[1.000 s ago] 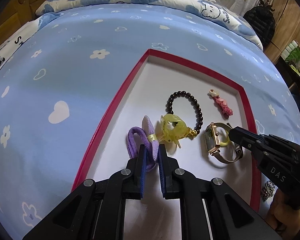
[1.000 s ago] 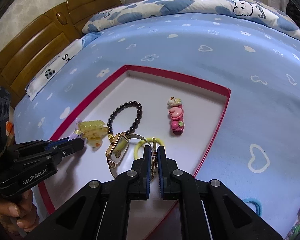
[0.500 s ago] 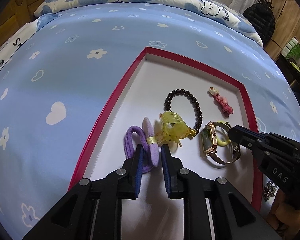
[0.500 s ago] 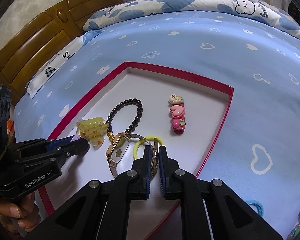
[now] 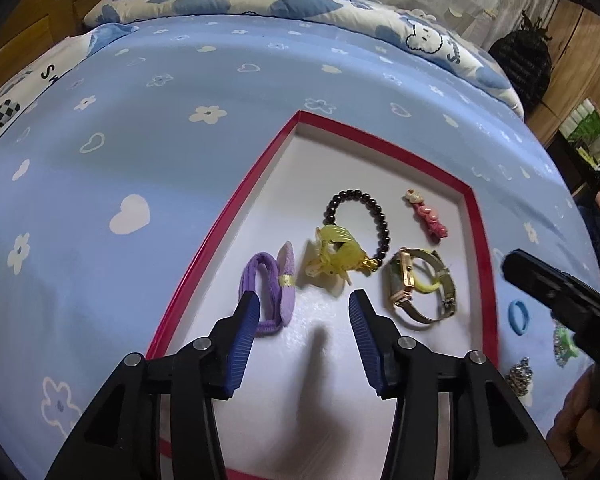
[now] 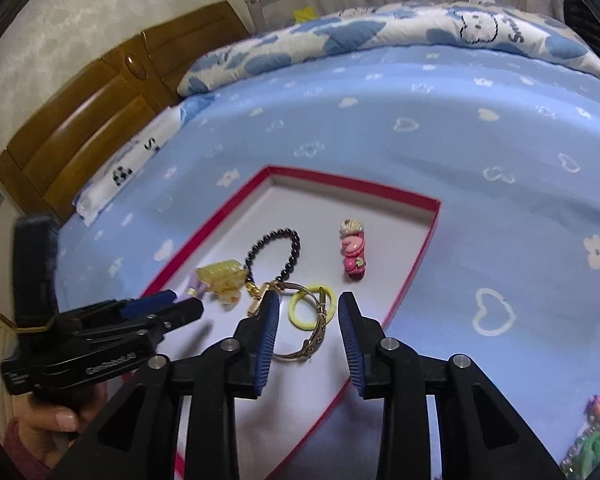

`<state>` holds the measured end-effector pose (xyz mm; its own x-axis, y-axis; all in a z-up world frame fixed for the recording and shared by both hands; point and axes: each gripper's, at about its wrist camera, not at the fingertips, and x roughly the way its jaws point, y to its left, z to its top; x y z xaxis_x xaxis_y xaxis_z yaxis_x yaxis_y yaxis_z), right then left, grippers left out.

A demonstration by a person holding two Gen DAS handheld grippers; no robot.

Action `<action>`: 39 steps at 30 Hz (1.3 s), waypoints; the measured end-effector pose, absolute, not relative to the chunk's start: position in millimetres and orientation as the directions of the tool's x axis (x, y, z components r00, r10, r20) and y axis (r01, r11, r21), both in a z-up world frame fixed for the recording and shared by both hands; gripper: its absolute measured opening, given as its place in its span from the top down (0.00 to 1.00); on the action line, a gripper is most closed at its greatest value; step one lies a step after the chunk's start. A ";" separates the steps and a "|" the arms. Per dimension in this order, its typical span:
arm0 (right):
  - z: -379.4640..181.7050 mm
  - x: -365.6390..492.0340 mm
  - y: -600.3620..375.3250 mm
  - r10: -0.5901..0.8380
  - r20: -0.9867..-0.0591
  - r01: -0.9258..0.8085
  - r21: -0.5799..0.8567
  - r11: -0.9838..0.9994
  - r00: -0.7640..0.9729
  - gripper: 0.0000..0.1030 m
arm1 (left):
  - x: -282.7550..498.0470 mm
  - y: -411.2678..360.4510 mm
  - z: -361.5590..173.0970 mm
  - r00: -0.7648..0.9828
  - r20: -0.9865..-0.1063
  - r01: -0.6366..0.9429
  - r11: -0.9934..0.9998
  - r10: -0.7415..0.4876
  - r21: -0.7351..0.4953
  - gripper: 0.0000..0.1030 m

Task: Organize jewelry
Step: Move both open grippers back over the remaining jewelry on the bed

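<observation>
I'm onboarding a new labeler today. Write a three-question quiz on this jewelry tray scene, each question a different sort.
1. True or false: the left claw is shut on the purple hair tie.
2. What loops through the watch? A) yellow hair tie B) bead bracelet C) pink clip
3. Fill in: the blue hair tie lies ____ the red tray.

Key: 1 false; 2 A; 3 outside.

glossy bead bracelet [image 5: 360, 224], cloth hair tie [image 5: 268, 292]
</observation>
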<state>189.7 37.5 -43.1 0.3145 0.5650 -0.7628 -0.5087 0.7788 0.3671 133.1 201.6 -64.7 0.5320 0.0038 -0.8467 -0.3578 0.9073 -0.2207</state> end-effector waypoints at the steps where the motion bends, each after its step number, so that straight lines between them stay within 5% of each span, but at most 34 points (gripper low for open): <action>1: -38.6 187.7 34.2 0.570 -0.756 -0.507 0.370 0.778 0.322 0.68 | 129.5 202.3 -62.5 0.539 -0.842 -0.357 0.905 -0.001 -0.230 0.55; 22: 11.9 143.3 -93.9 0.521 -0.690 -0.379 0.366 0.850 0.503 0.47 | 67.5 148.8 2.2 0.668 -0.738 -0.241 0.912 -0.093 -0.332 0.35; 39: -3.8 122.1 -201.9 0.366 -0.723 -0.166 0.334 0.928 0.586 0.47 | 101.4 84.4 -2.8 0.614 -0.772 -0.107 0.951 -0.167 -0.290 0.35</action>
<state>122.1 -201.9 -3.8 0.5864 0.3655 -0.7229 -0.1662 0.9277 0.3343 101.4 84.4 -2.8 0.6139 -0.1665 -0.7716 -0.1070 0.9509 -0.2903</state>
